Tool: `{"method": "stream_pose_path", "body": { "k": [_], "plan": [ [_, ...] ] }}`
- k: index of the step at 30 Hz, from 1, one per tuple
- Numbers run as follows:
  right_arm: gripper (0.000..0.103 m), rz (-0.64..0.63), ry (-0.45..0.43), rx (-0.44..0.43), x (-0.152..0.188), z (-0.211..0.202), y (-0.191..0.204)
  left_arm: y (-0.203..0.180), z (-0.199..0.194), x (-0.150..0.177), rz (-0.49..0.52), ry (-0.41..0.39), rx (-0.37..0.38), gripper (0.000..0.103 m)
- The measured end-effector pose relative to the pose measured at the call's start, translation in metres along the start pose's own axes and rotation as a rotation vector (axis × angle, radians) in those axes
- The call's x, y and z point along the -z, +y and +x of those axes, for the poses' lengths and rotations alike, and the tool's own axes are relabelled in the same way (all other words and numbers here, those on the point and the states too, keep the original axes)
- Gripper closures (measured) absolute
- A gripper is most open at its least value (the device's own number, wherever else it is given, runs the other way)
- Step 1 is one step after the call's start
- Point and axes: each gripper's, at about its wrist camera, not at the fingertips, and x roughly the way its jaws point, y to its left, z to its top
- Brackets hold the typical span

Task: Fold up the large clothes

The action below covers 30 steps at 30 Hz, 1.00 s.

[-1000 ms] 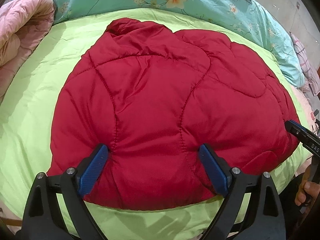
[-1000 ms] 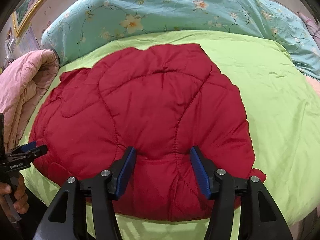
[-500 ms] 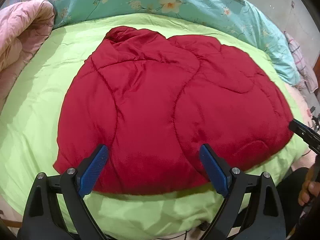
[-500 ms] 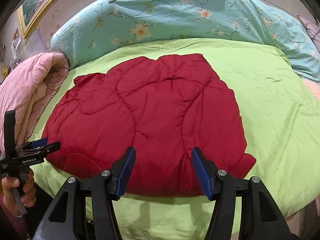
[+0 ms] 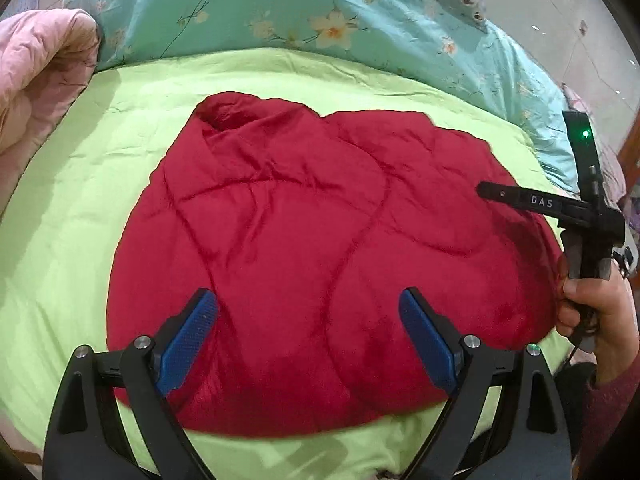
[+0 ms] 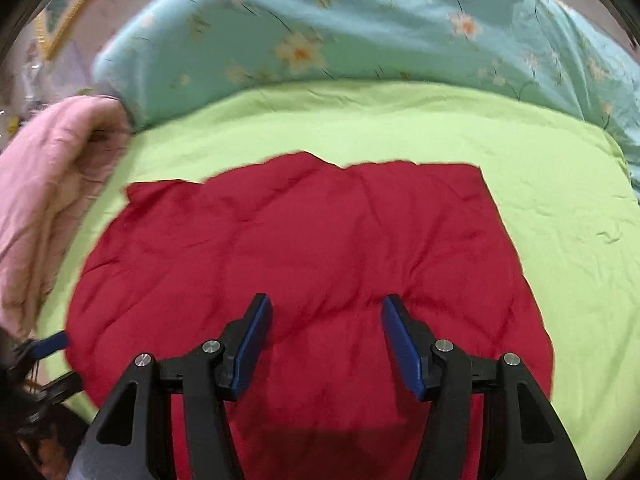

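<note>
A red quilted jacket (image 5: 320,240) lies spread flat on a lime-green bed sheet (image 5: 80,240); it also shows in the right wrist view (image 6: 320,248). My left gripper (image 5: 308,320) is open and empty, held above the jacket's near hem. My right gripper (image 6: 326,320) is open and empty above the jacket's near part. The right gripper also shows from the side at the right of the left wrist view (image 5: 484,191), over the jacket's right edge. The left gripper shows at the left edge of the right wrist view (image 6: 52,346).
A turquoise floral duvet (image 5: 320,20) lies across the far side of the bed. A pink quilt (image 5: 36,80) is bunched at the left. The green sheet (image 6: 560,200) lies bare to the right of the jacket.
Both grippers have pulled back and risen, so the jacket looks smaller and more sheet shows. The right gripper has swung in over the jacket's right edge. Both stay open.
</note>
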Motion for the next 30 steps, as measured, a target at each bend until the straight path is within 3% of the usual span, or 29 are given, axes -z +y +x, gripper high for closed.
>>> {"method": "stream_pose_path", "body": {
  "k": [5,13,30],
  "plan": [
    [0.044,0.064,0.001,0.005,-0.005,0.011,-0.014,0.006,0.029,-0.016,-0.005,0.027,-0.039,0.01],
    [0.043,0.039,-0.102,-0.06,0.022,-0.054,-0.007,-0.001,0.003,-0.025,-0.021,-0.028,0.0,0.01],
    [0.043,0.038,-0.13,-0.13,0.123,-0.133,0.0,-0.021,-0.055,0.042,0.01,-0.043,-0.016,0.01]
  ]
}}
